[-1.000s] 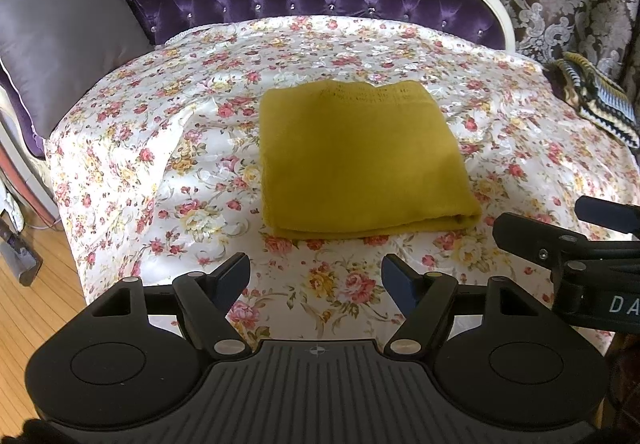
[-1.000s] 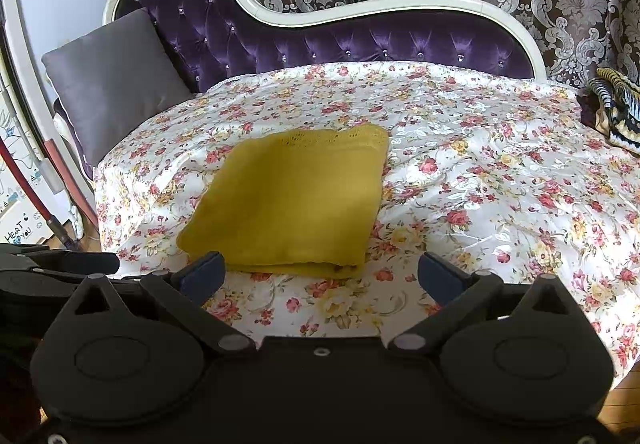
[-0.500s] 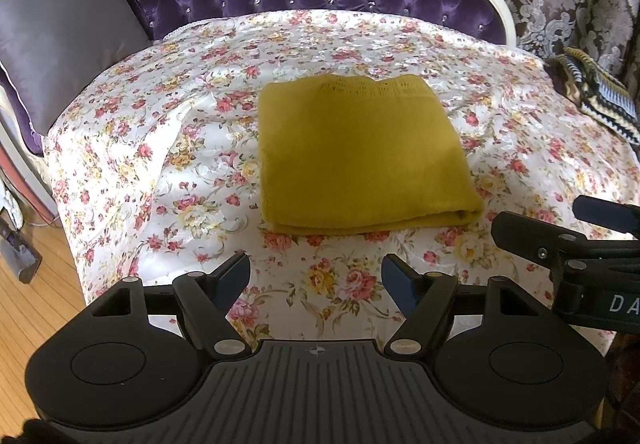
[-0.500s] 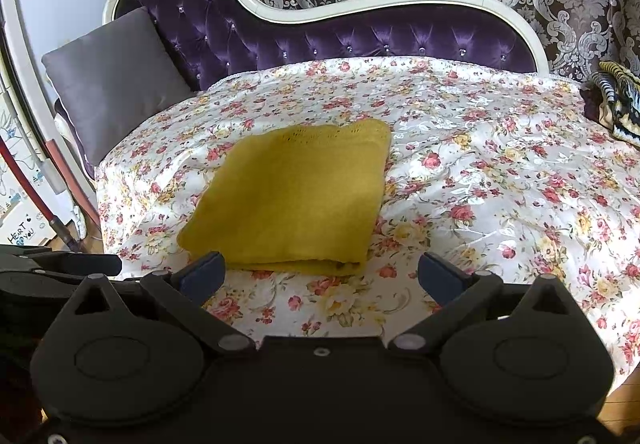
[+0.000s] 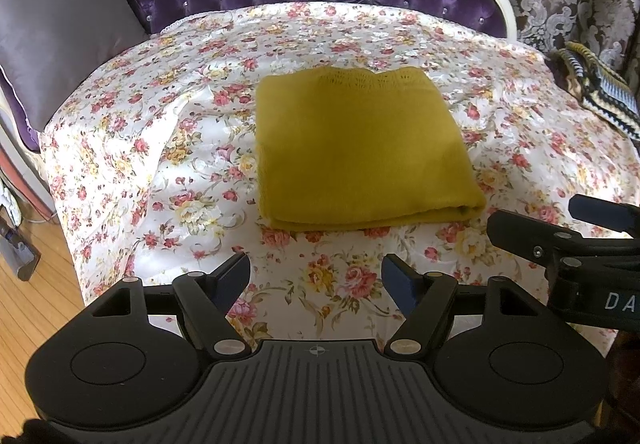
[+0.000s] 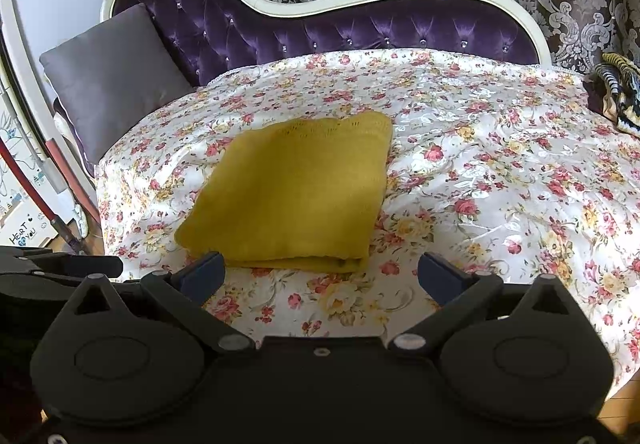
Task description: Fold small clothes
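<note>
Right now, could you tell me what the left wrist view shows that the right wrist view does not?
Only the left wrist view shows the open left gripper and the right gripper's fingers from the side. Only the right wrist view shows the open right gripper, a red-handled tool and a board lettered "HEART". Both show the folded yellow garment on the floral cover, the grey cushion and the striped knit.

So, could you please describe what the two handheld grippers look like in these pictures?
The left gripper and the right gripper are both matte black plastic, each with two rounded housings bearing circular recesses, angled link arms with silver pivot pins, and dark blue pads on the jaws. The left one has a ribbed centre plate with a small crosshair mark; white letters "DA" show on the right one's side.
</note>
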Demonstrator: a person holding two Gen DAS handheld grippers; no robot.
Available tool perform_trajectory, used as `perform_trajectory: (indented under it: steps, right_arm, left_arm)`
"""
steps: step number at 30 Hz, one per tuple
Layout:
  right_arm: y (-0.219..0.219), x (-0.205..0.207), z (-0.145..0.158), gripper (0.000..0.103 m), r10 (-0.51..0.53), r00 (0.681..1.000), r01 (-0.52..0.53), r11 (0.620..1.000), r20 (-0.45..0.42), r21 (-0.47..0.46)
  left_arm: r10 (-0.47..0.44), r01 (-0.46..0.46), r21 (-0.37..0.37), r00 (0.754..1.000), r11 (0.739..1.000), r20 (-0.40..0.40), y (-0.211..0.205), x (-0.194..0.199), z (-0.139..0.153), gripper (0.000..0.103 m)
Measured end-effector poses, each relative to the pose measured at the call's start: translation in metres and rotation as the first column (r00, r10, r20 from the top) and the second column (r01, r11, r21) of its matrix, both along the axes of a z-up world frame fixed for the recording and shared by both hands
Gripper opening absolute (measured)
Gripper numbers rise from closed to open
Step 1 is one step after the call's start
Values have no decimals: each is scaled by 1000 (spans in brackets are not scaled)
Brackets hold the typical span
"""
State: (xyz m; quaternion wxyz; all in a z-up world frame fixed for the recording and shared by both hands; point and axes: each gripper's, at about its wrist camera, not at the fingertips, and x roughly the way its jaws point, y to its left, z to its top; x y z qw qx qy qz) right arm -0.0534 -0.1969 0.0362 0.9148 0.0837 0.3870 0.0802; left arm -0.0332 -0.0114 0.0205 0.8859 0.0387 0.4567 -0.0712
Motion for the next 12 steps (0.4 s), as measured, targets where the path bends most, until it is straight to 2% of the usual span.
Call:
perform_trajectory:
  steps: [12]
  right_arm:
    - [1, 8, -7, 102, 2, 1000, -2, 1000, -29, 8]
  left_arm:
    - [0, 0, -4, 999, 1000, -32, 0, 8, -6, 71]
